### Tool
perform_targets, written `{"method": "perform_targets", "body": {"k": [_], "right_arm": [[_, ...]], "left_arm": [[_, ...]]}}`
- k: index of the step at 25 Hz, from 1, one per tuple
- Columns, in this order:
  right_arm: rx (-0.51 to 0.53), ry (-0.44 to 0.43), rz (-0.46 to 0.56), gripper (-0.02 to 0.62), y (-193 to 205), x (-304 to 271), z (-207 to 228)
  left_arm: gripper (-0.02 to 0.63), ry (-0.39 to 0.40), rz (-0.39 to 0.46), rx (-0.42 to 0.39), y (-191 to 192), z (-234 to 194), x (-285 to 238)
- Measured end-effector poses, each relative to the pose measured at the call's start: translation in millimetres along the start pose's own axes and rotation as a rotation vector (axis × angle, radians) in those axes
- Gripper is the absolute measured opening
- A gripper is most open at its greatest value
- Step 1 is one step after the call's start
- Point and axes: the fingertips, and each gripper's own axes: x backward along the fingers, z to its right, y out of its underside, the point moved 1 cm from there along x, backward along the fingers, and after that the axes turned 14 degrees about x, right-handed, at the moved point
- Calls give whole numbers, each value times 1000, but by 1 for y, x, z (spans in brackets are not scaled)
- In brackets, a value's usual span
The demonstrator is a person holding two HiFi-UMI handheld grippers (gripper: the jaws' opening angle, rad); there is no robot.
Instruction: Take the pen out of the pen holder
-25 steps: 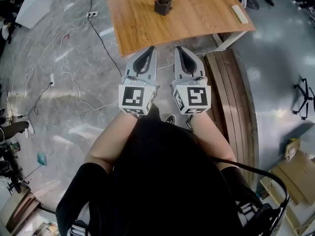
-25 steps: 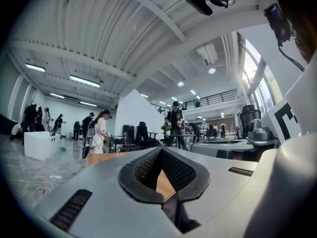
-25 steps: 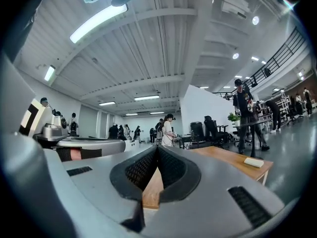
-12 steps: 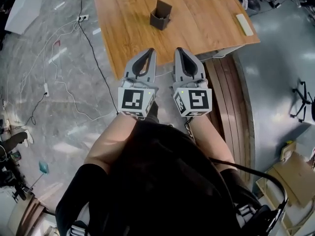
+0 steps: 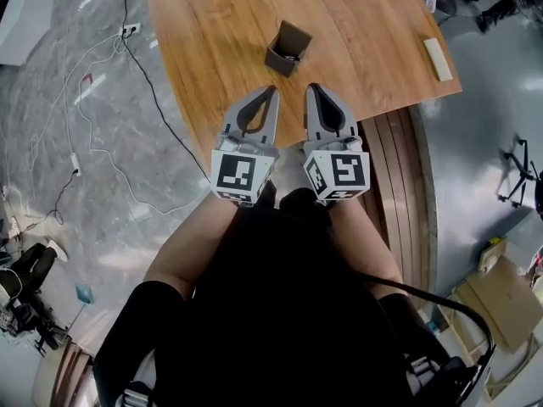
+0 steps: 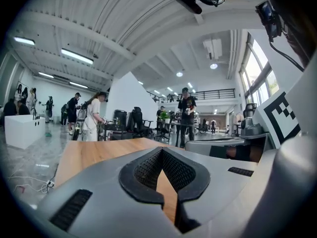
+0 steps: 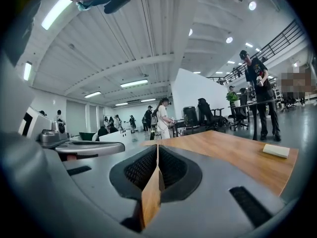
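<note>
Nearer now: boxy pen holder [image 5: 287, 49] | wood-grain table [image 5: 212, 24] | left gripper [image 5: 270, 89], right gripper [image 5: 312, 87] jaws closed, empty

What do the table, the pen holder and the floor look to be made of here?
Table: wood or wood-look laminate, matte, with streaked orange-brown grain.
Pen holder: dark, dull and square-walled; likely plastic, though too small to be sure.
Floor: polished stone or stone-look tile, grey and veined, with glossy reflections.
</note>
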Motion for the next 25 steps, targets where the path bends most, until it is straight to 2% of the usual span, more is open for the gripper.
{"method": "perform_targets", "body": {"k": [8, 13, 20, 25], "right_arm": [[-74, -63, -152, 18, 71, -60, 21], [-83, -92, -206, 18, 105, -85, 28], [-122, -150, -245, 51, 127, -108, 26], [-92, -149, -263, 51, 131, -117, 21]], "left_arm": [[0, -15, -73, 19, 38, -36, -51], [0, -46, -106, 29, 61, -53, -76], [0, -85, -153, 63, 87, -68, -92], [0, -96, -168, 74, 95, -74, -90]]}}
